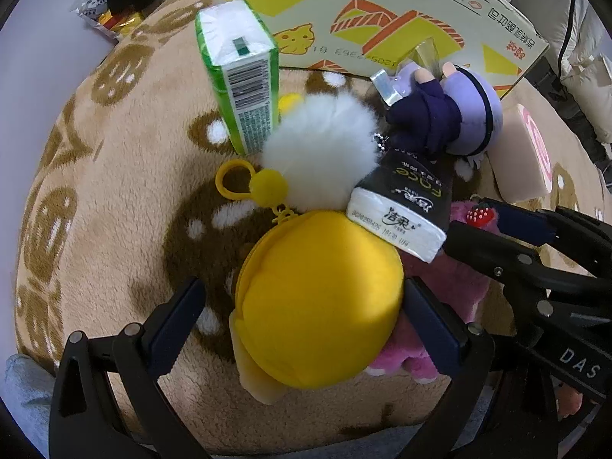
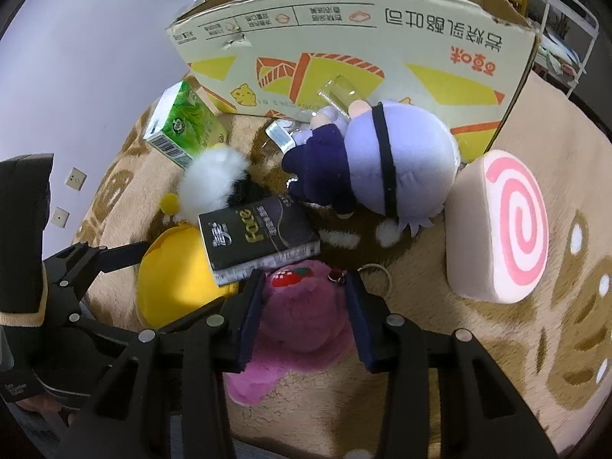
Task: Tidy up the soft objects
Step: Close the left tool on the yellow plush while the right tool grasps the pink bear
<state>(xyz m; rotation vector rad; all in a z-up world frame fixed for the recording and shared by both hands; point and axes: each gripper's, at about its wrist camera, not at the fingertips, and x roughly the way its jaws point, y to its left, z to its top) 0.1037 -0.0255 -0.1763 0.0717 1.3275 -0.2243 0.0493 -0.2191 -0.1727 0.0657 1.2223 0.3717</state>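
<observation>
Your left gripper (image 1: 302, 306) gapes around the round yellow plush pouch (image 1: 321, 298); right gripper (image 2: 306, 313) clamps the pink plush bear (image 2: 298, 325); cardboard box (image 2: 344, 49) apparently unfilled, everything remains on the blanket

Tan fleece blanket w/ brown print (image 1: 114, 199) covers the surface. Printed cardboard box (image 2: 382, 38) stands at far edge. Foil snack packets (image 1: 103, 15) far left, off blanket.

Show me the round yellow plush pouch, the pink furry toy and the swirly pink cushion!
round yellow plush pouch (image 1: 321, 306), left wrist view, its domed top
pink furry toy (image 2: 302, 317), right wrist view, its body
swirly pink cushion (image 2: 512, 225), right wrist view, its spiral face
</observation>
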